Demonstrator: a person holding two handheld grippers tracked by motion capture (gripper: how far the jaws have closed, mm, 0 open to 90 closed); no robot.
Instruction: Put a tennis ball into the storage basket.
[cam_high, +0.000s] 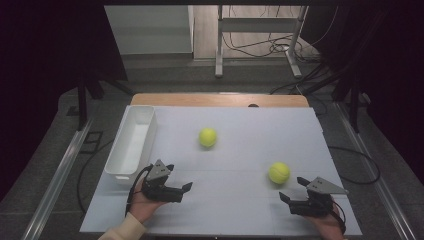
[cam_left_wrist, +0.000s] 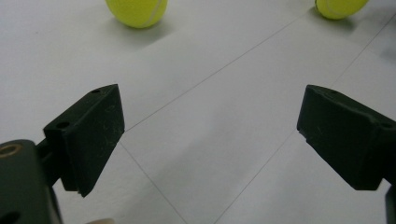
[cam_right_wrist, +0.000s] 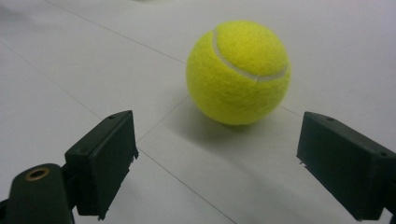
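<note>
A: Why is the right gripper (cam_high: 293, 190) low, jaws spread wide?

B: Likely lining up on the near tennis ball (cam_high: 279, 172) at its 11 o'clock, still apart. A ball has no long axis; its seam (cam_right_wrist: 243, 65) faces up

A: And the left gripper (cam_high: 181, 186)?

B: Jaws gaping too, holding nothing, far tennis ball (cam_high: 208, 137) at 1 o'clock, white bin (cam_high: 129, 150) beside

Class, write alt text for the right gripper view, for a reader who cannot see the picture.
A yellow tennis ball rests on a white table surface, just ahead of the right gripper, whose two black jaws stand wide open and clear of the ball. Thin seam lines cross the white surface.
</note>
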